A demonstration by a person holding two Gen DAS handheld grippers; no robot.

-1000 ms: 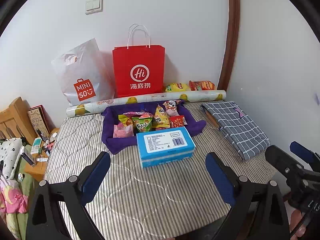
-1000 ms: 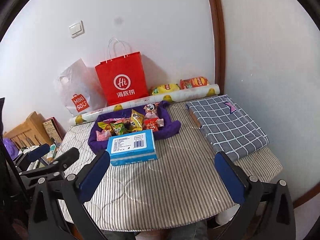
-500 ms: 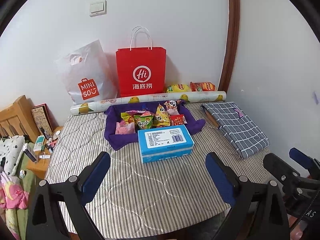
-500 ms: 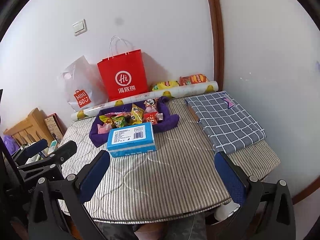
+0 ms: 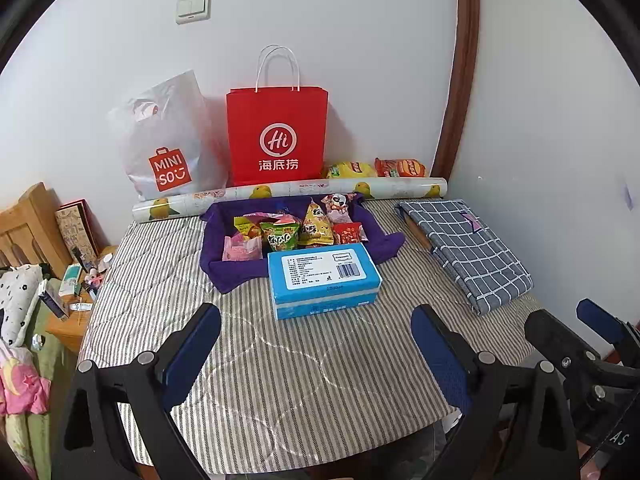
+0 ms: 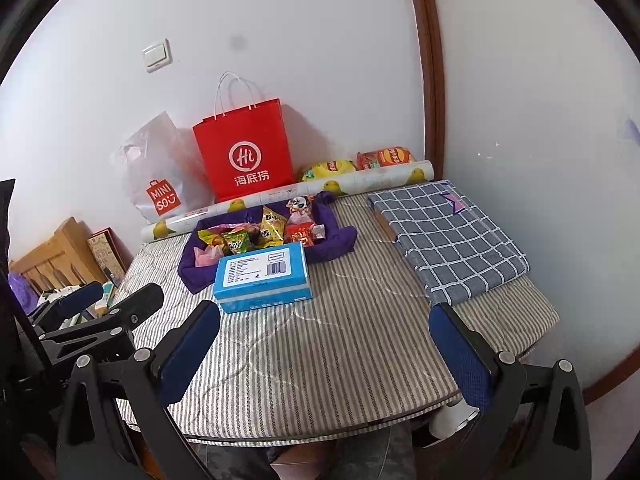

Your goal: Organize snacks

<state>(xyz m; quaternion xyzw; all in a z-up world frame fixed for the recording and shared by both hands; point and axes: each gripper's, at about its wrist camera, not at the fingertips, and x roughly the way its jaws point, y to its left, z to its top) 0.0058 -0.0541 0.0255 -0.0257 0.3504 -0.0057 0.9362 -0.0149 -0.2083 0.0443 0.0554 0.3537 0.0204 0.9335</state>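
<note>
- Left tool (image 5: 316,336): jaws set wide, nothing between them, hovering over the near edge of the worktop (image 5: 304,380), which is covered with a striped quilted cloth.
- Right tool (image 6: 324,338): jaws likewise wide and empty, over the same near edge; in the left wrist view it appears at 4 o'clock, well apart from the snacks.
- Snack packets (image 5: 298,228): several small pouches, green, yellow, red and pink, lying together inside a purple cloth tray (image 5: 216,236) at 12 o'clock from both tools, near the far side of the worktop.
- Blue box (image 5: 324,280): flat, label and barcode facing up, touching the tray's near edge, between the tray and the tools.
- Patterned roll (image 5: 288,196): lying across the far edge, just behind the tray.
- Red paper bag (image 5: 278,136) and white plastic bag (image 5: 166,144): upright against the wall behind the roll, at 11 to 12 o'clock.
- Two chip bags (image 5: 376,169): yellow and orange, behind the roll at 1 o'clock.
- Folded checked cloth (image 5: 468,246): at 2 o'clock on the worktop.
</note>
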